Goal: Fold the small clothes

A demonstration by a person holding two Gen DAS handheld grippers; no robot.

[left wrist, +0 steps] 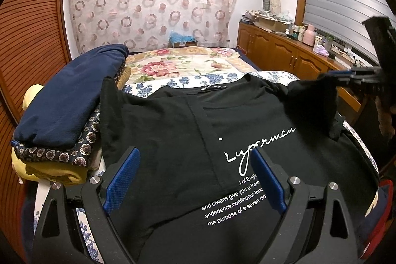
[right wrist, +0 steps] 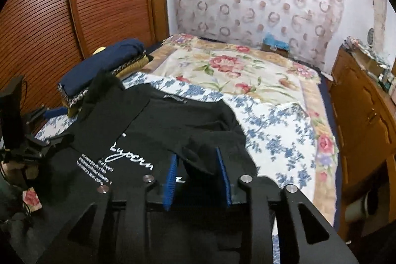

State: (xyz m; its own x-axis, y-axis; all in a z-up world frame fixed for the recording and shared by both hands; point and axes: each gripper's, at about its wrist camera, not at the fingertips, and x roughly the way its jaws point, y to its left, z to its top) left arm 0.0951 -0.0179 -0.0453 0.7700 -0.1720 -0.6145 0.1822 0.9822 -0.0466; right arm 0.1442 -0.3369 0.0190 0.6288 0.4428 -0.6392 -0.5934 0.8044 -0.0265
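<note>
A black T-shirt [left wrist: 173, 130] with white lettering lies on the bed, its left side folded over the chest; it also shows in the right wrist view [right wrist: 188, 120]. My left gripper [left wrist: 195, 152] is open and empty, hovering over the shirt's lower half. My right gripper [right wrist: 198, 152] has a fold of the shirt's right sleeve [right wrist: 195, 155] between its blue pads [right wrist: 224, 172], lifted off the bed. In the left wrist view the right gripper [left wrist: 331, 77] shows at the right, pinching that black sleeve.
A stack of folded clothes [left wrist: 71, 100], navy on top, sits left of the shirt by the wooden wardrobe [right wrist: 74, 4]. The floral bedspread [right wrist: 247, 71] stretches beyond. A wooden cabinet [left wrist: 284, 51] with clutter runs along the right.
</note>
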